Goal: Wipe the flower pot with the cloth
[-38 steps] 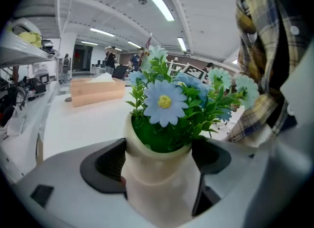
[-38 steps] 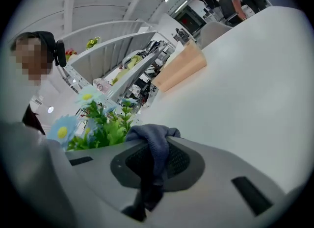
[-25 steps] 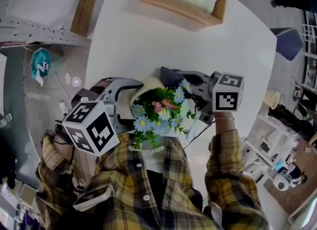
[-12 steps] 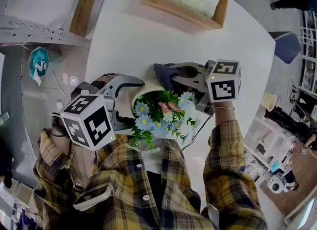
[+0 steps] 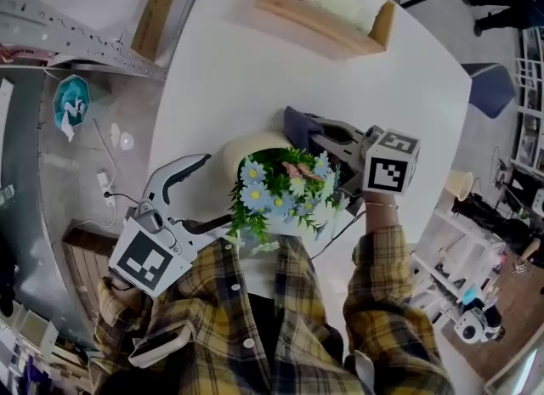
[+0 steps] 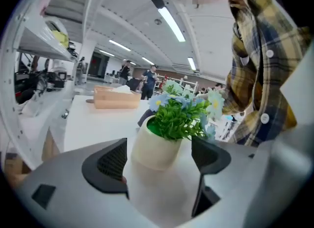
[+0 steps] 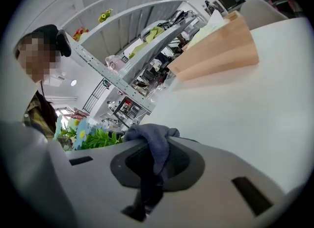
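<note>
A cream flower pot [image 5: 245, 149] with green leaves and blue flowers [image 5: 285, 191] stands on the white table [image 5: 255, 70], close to the person's chest. My left gripper [image 5: 212, 194] is open at the pot's left, apart from it. In the left gripper view the pot [image 6: 156, 147] stands just ahead of the spread jaws of that gripper [image 6: 159, 162]. My right gripper [image 5: 313, 136] is at the pot's far right side, shut on a dark blue-grey cloth [image 5: 296, 121]. The right gripper view shows the cloth [image 7: 156, 142] bunched between the jaws, with the flowers [image 7: 86, 136] to the left.
A wooden tray [image 5: 327, 19] holding pale cloth sits at the table's far side, also seen as a wooden tray [image 6: 115, 99] beyond the pot. The table's left edge [image 5: 161, 121] drops to the floor. A metal shelf rack [image 5: 76, 19] stands at the far left.
My left gripper has let go of the pot and drawn back toward the lower left, jaws open. The right gripper with the cloth has stayed by the pot's far right side.
</note>
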Tool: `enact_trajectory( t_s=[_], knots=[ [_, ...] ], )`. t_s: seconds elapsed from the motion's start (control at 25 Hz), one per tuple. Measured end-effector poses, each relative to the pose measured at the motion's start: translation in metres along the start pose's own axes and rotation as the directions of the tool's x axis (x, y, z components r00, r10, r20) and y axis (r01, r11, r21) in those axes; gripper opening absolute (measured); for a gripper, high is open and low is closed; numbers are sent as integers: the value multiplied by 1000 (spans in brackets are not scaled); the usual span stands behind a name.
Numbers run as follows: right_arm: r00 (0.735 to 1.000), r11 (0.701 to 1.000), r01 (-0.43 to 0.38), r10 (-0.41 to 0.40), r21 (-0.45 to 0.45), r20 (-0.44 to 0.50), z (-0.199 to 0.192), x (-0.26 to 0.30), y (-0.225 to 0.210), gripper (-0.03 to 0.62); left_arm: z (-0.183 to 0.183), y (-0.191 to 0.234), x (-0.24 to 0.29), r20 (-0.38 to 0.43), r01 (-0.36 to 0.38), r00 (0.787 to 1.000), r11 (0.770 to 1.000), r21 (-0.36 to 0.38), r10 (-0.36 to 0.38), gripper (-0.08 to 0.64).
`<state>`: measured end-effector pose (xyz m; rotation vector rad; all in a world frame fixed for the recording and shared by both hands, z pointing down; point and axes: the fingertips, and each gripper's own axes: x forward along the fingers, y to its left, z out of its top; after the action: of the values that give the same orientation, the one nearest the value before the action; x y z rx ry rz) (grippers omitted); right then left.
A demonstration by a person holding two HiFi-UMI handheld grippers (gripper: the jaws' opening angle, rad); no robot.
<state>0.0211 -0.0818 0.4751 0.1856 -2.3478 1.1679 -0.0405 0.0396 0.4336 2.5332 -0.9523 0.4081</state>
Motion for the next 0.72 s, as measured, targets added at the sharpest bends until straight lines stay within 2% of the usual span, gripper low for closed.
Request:
enact_trajectory(
  t_s=[0.16,0.24,0.36,0.56,0.72],
  knots=[
    [994,997,76,-78,18,83,-8,-11,0,23,-18,-6,-6,-12,-148,989,983,-106,147,417],
    [986,993,117,-120,32,114,-15,-16,3,23,-27,-14,-5,-35,-180,984,972,-149,176,417],
    [971,983,175,-183,62,157,-28,-22,7,23,-38,-26,2,-83,-190,981,959,-210,176,417],
    [931,961,238,-268,143,249,-48,-32,16,23,-40,-32,4,-107,-269,962,934,-235,250,417],
    [920,952,228,-279,202,275,-70,-30,33,23,-41,-38,3,-105,-296,955,927,-230,278,417]
  ],
)
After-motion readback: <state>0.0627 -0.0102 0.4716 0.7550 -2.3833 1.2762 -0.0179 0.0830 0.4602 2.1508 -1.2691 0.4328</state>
